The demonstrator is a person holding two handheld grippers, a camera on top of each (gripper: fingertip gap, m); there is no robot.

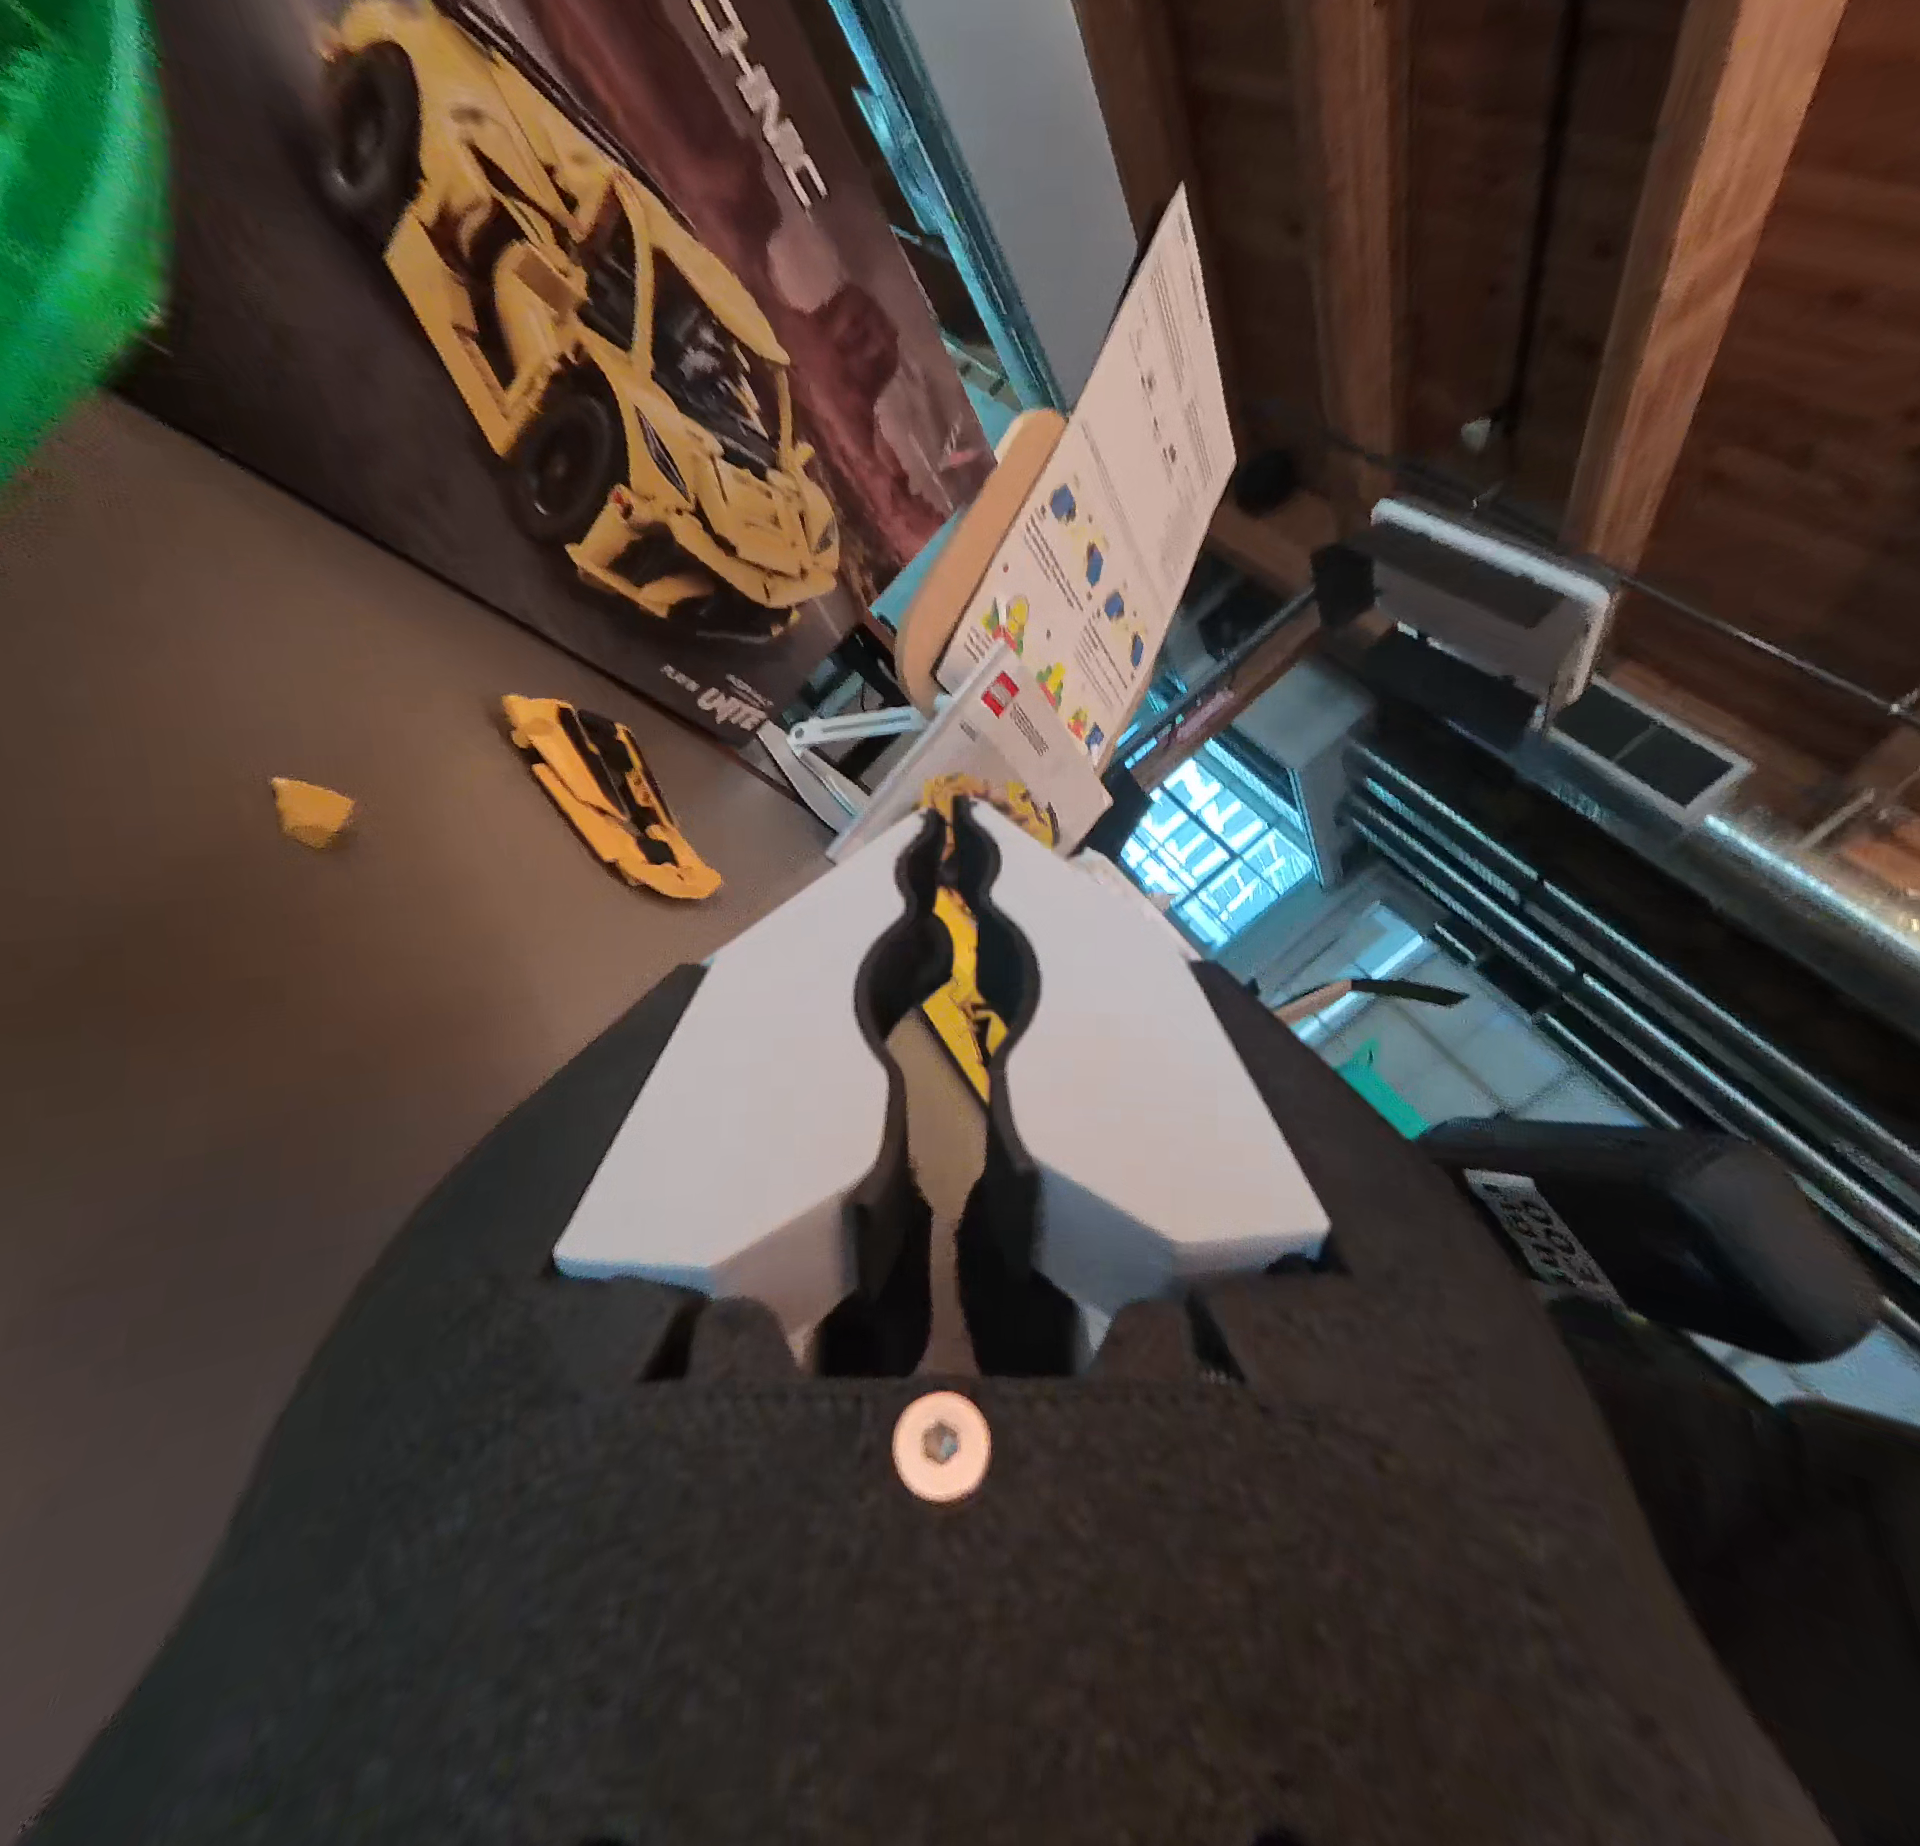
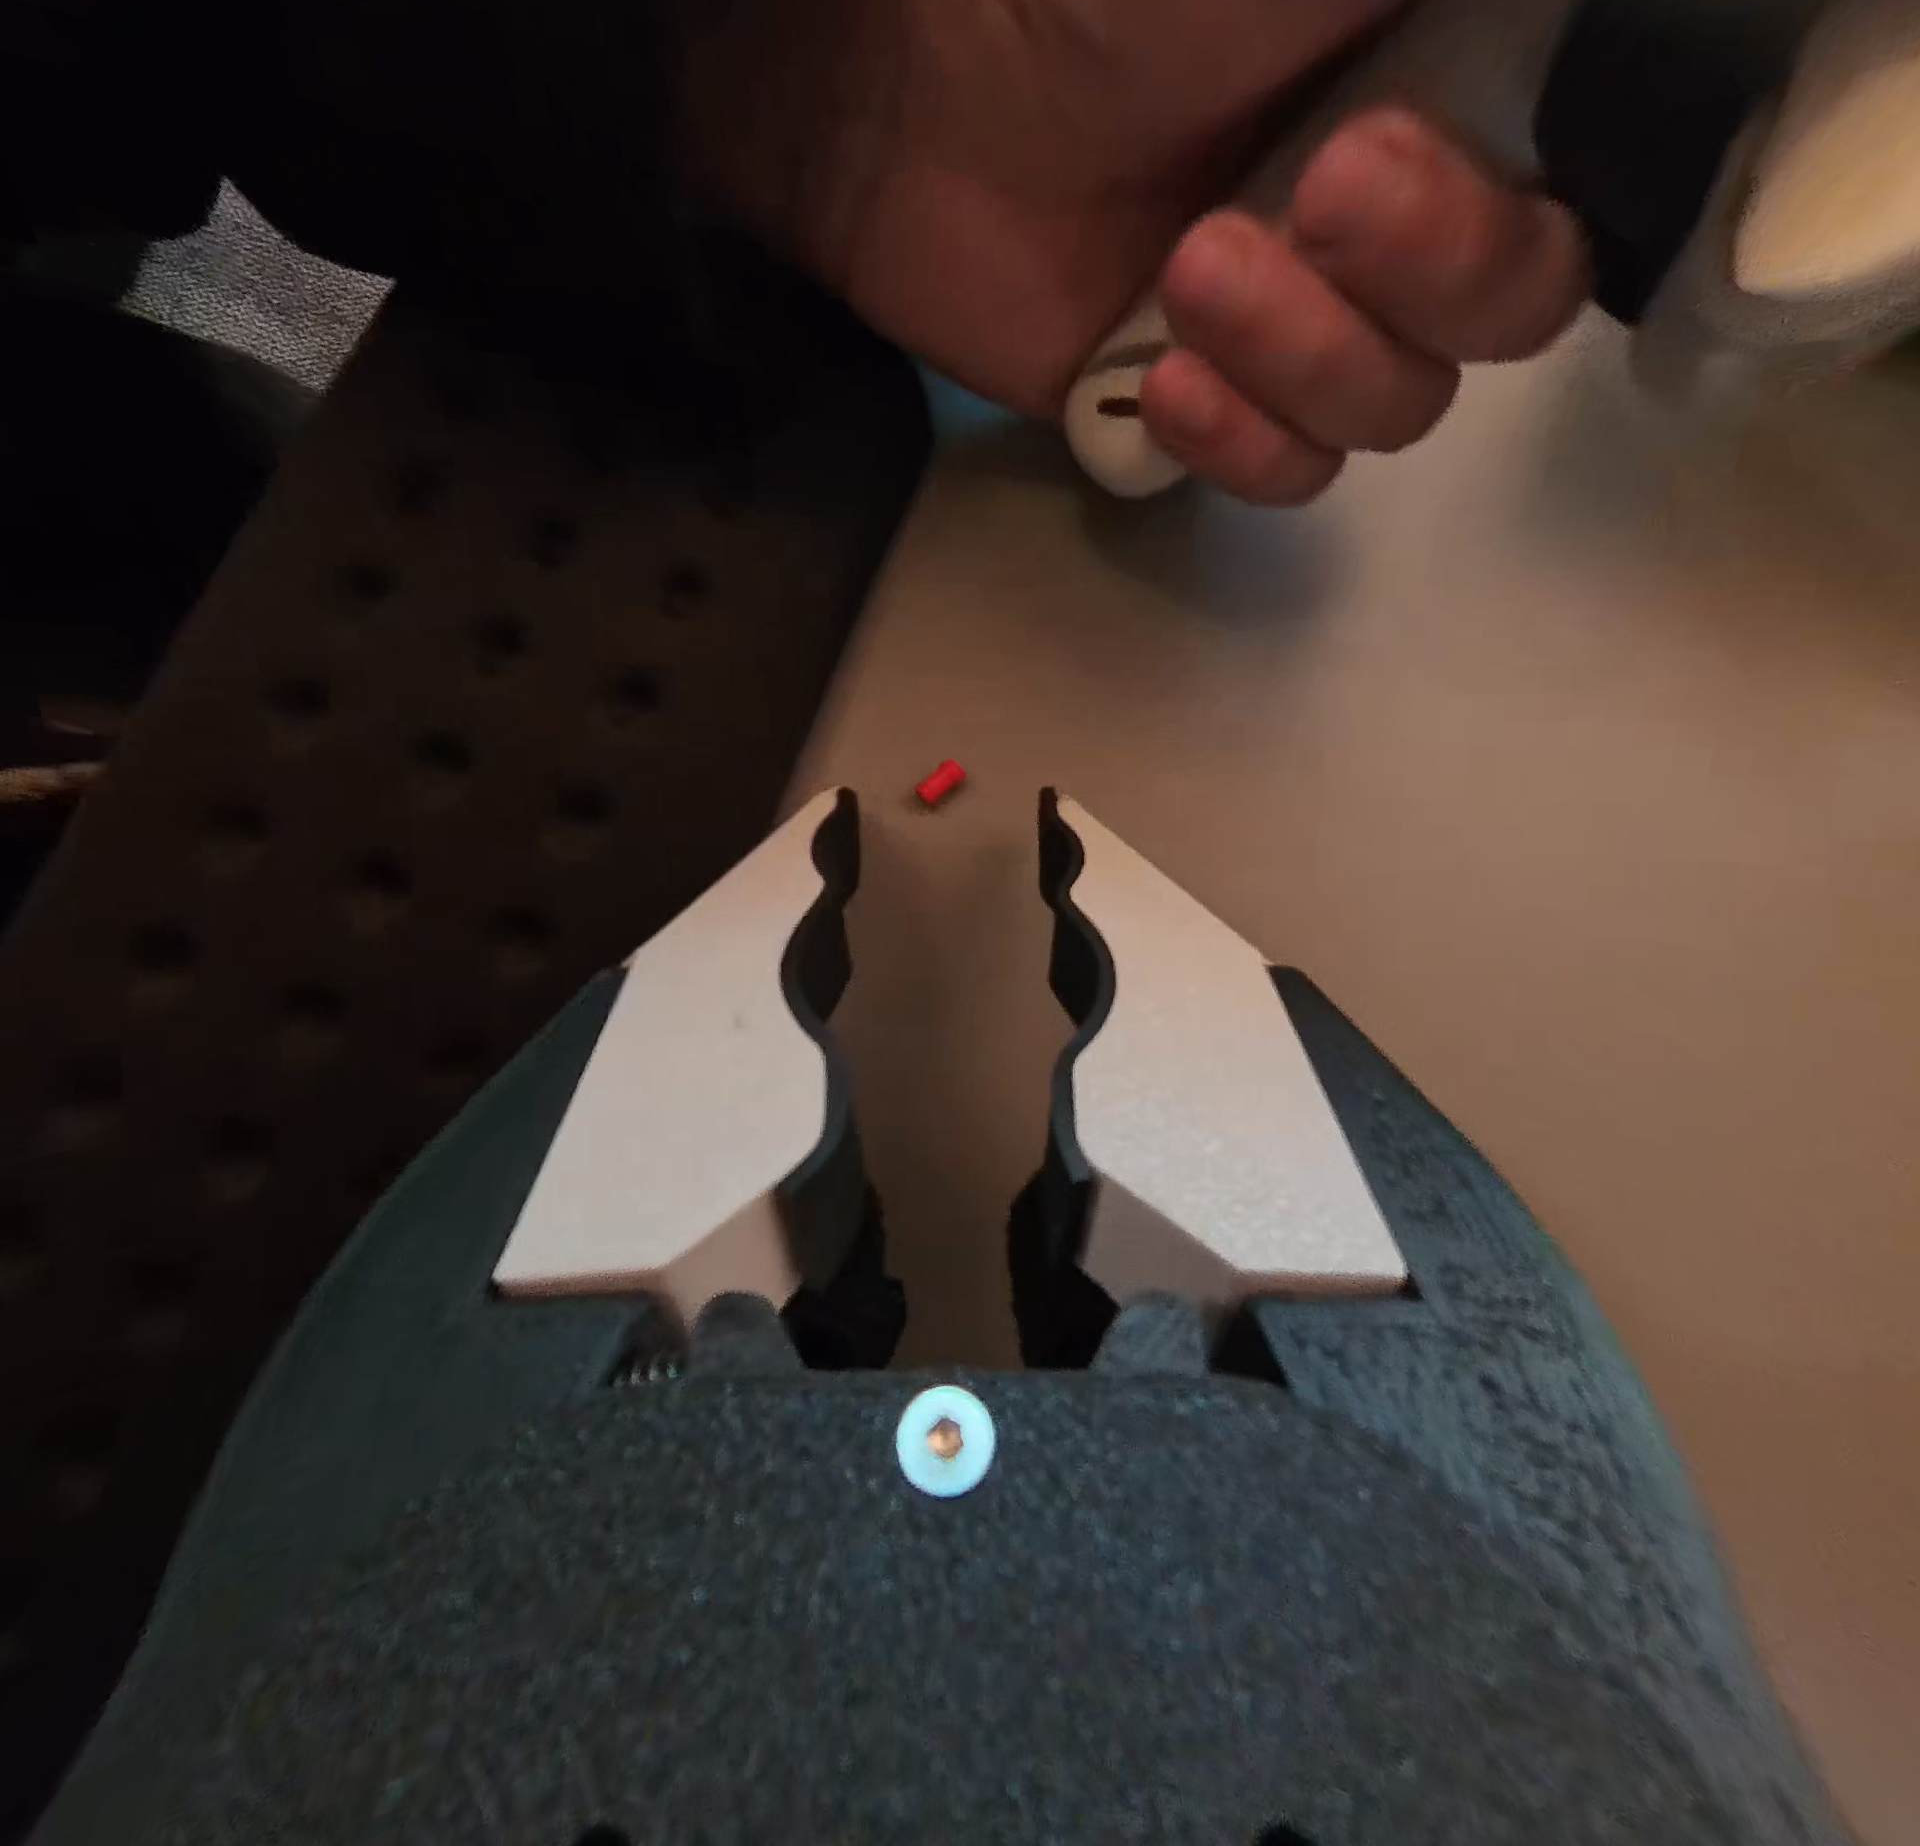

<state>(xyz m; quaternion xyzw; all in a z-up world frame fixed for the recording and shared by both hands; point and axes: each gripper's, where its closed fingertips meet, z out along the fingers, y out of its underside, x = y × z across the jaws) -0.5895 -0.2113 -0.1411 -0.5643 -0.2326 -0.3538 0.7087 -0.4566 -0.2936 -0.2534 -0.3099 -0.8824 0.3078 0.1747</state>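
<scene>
The table is seen as a broad, dull brown top in both views. In the left wrist view its far side is closed off by a big box with a yellow car printed on it, and a blurred green thing stands at the upper left corner. Beside the box's end a booklet is propped up on a stand. Bare table lies between the box and the left gripper, with only a yellow car part near the box's foot and a small yellow chip just apart from it. The left gripper is held above the table, tilted, and its fingers are clenched on a thin yellow-and-black piece, which is seen through the wavy gap between the pads; what it is cannot be told. In the right wrist view the table's edge runs on a slant close by the left fingertip, and past it a dark perforated surface is seen lower down. A hand wrapped round a white handle hangs over the table farther ahead, so room is open mainly to the right. The right gripper is released, nothing being held between its fingers. A tiny red piece lies on the table just beyond the fingertips, in line with the gap and near the edge.
</scene>
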